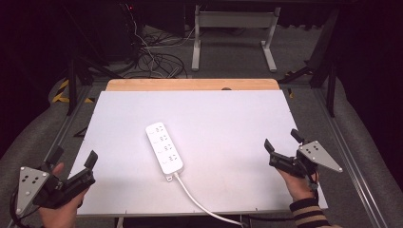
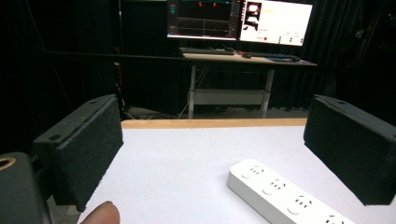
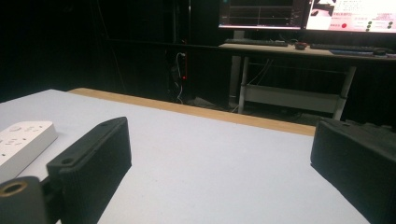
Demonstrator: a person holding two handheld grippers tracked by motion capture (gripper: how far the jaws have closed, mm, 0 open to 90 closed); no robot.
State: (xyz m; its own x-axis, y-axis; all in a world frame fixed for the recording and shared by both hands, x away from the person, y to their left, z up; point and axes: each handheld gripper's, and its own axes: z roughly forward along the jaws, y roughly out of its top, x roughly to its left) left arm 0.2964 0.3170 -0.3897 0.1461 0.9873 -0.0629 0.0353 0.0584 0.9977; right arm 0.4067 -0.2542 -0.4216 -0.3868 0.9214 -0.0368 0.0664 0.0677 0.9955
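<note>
the power strip (image 2: pixel 285 196) runs off the bottom edge, its socket markings too small to read.

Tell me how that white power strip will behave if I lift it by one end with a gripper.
The power strip looks like a rigid plastic bar, so it should stay straight. Its smooth casing may slip between the jaws. Its cord runs off the table's near edge, so it will probably drag and twist the strip.

The white table top (image 1: pixel 228 123) is bright and evenly lit; the surroundings are very dark; monitors (image 2: pixel 240 18) glare at 12 o'clock.
</note>
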